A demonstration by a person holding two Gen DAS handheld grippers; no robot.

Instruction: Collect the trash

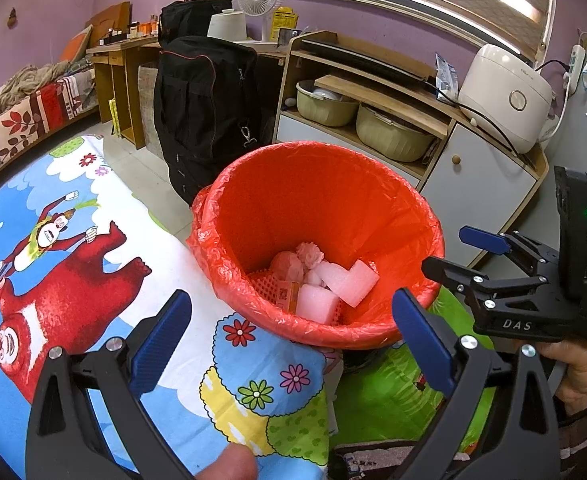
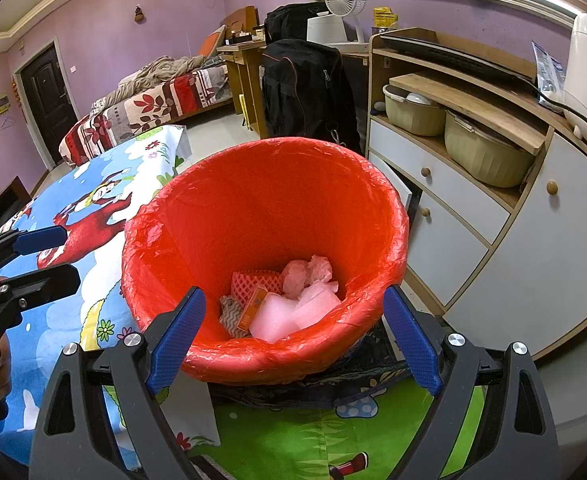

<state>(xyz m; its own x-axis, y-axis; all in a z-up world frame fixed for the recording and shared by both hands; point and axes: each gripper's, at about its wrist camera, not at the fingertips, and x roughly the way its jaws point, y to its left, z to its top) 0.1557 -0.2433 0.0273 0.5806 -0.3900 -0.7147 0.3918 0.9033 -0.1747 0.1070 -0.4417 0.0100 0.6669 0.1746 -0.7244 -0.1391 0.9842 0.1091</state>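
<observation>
A bin lined with a red plastic bag [image 1: 333, 200] [image 2: 261, 208] stands beside the table with the cartoon cloth [image 1: 73, 272] [image 2: 73, 208]. In it lie white foam blocks [image 1: 345, 280] [image 2: 285, 312], crumpled pink tissue [image 1: 293, 260] [image 2: 305, 272], a small orange box [image 1: 287, 292] [image 2: 253, 306] and a piece of red mesh [image 2: 253, 280]. My left gripper [image 1: 293, 340] is open and empty, just before the bin's near rim over the table edge. My right gripper [image 2: 293, 340] is open and empty over the near rim; it also shows in the left wrist view [image 1: 453, 256].
A wooden cabinet [image 2: 473, 200] with beige bowls [image 2: 485, 156] stands right of the bin, with a rice cooker [image 1: 505, 96] on top. Black bags [image 1: 205, 108] stand behind it. A bed [image 2: 153, 108] lies at the far left. A green patterned mat [image 2: 333, 432] lies under the bin.
</observation>
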